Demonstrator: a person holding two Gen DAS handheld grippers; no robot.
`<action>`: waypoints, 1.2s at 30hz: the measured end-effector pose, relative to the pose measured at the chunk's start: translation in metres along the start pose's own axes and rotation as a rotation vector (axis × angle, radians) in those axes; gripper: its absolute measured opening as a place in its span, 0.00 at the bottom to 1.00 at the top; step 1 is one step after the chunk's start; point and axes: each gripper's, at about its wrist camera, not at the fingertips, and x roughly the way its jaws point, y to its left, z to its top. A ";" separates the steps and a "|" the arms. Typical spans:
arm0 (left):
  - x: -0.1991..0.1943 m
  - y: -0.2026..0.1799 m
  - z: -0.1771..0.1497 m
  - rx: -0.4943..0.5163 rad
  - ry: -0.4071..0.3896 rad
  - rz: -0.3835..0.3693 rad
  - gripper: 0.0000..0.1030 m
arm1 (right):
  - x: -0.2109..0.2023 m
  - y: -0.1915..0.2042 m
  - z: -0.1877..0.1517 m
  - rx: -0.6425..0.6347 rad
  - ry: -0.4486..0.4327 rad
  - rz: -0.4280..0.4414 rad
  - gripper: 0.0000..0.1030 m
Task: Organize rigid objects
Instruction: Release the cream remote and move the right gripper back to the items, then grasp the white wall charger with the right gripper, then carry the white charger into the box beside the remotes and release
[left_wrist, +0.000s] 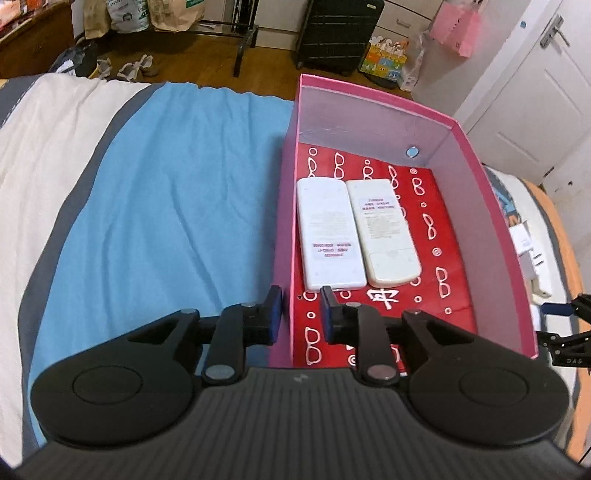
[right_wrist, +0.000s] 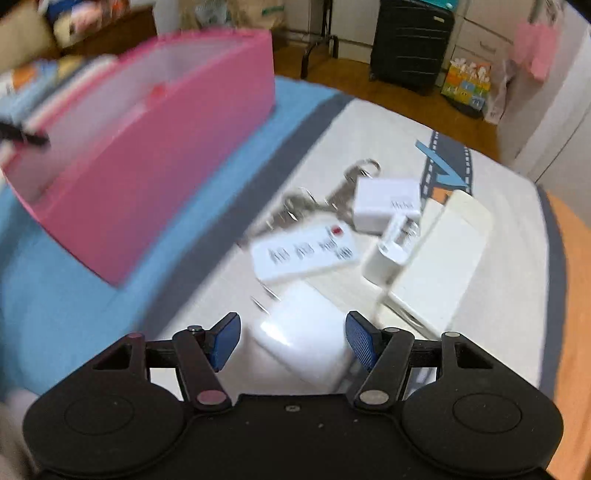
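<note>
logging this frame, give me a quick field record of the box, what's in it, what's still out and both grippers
box: pink box, open top, on blue sheet
inside: two white remotes, side by side, face down
still out: white chargers, white remote, keys, blurred
left gripper: jaws straddle box's near left wall
right gripper: open around white charger, no contact visible

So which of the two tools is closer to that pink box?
Left. The left tool straddles the pink box at its near-left wall, one finger on each side. The right tool sits off to the box's right, over a white charger.
</note>
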 end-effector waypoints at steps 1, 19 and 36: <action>0.001 -0.001 0.000 0.009 0.002 0.009 0.17 | 0.002 0.000 -0.001 -0.006 -0.003 -0.005 0.72; 0.006 -0.010 -0.003 0.074 0.002 0.069 0.12 | 0.012 -0.025 -0.013 0.221 -0.122 0.051 0.76; 0.004 -0.011 -0.004 0.073 -0.022 0.075 0.12 | -0.078 0.029 0.050 0.035 -0.412 0.137 0.77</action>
